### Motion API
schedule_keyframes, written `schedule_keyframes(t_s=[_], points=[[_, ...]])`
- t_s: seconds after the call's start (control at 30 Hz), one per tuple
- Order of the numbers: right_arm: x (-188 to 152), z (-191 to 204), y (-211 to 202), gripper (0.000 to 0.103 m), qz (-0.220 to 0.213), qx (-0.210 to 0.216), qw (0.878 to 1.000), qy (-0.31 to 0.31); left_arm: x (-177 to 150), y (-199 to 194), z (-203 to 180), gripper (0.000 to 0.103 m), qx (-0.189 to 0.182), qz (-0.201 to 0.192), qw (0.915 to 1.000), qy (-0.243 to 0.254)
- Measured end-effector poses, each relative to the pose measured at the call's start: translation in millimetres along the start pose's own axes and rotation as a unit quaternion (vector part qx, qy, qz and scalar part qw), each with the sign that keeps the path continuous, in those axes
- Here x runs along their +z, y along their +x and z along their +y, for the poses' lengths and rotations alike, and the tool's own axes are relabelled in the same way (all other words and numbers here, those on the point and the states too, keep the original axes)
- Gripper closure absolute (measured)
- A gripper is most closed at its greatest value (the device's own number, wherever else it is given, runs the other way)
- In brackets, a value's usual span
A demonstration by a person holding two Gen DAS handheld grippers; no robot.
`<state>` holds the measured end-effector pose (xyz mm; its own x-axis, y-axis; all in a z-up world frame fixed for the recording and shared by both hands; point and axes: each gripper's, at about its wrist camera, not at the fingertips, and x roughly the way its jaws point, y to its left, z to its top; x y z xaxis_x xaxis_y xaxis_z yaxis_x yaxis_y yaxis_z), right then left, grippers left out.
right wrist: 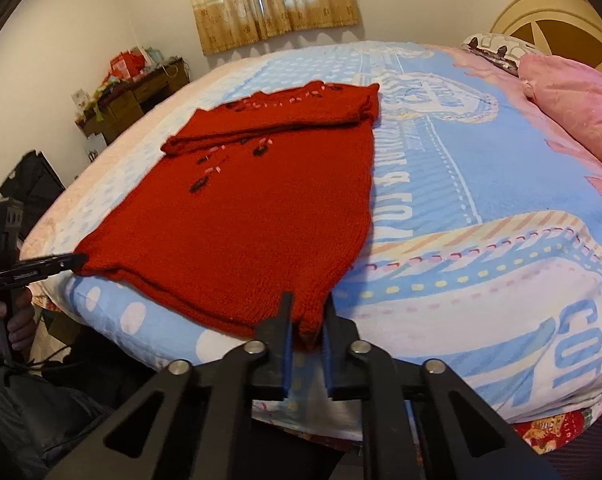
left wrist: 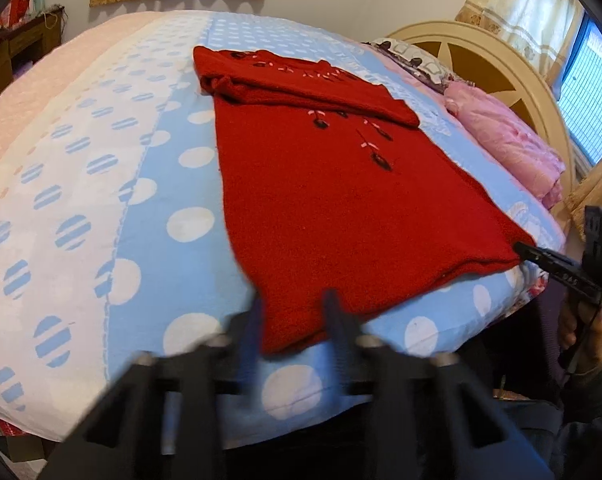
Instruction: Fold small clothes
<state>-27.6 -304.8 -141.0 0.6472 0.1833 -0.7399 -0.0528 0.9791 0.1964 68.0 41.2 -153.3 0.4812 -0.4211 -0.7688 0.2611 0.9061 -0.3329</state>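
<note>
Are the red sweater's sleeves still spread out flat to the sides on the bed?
No. On the red sweater, the sleeves lie folded across the chest, not out to the sides.

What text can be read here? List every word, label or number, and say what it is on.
"CO…": big blue letters lying sideways on the sheet; what follows is unclear.
Sheet's middle print: upside down and blurred, unreadable.
Right gripper: white marking on its finger, too blurred.
Left gripper: marking on its finger, too small.
Sweater: no text.
</note>
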Motion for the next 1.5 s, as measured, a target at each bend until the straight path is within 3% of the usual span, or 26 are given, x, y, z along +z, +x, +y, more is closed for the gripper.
schedule_keyframes(t_s=[0.1,0.4,0.77,1.03,1.5], points=[[1.6,-4.8,-7.6,0.096,-0.022,0.020,0.999,0.016,2.1,-8.0,7.4,0.094,-0.015,-0.018,0.9996,-0.015],[23.3,0.7,-26.0,0.096,-0.078,0.044,0.996,0.023,17.8,-26.3,15.7,0.095,-0.052,-0.071,0.9954,-0.039],[89.5,-7.5,-37.3,0.096,-0.149,0.065,0.986,0.044,82.1,-34.9,21.6,0.096,-0.069,-0.115,0.9899,-0.048],[139.0,-8.7,-20.1,0.096,-0.161,0.076,0.983,0.050,125.4,-30.1,38.9,0.097,-0.074,-0.132,0.9859,-0.071],[238.5,-5.7,23.7,0.097,-0.159,0.061,0.985,0.030,212.9,-8.5,55.2,0.097,-0.061,-0.148,0.9848,-0.068]])
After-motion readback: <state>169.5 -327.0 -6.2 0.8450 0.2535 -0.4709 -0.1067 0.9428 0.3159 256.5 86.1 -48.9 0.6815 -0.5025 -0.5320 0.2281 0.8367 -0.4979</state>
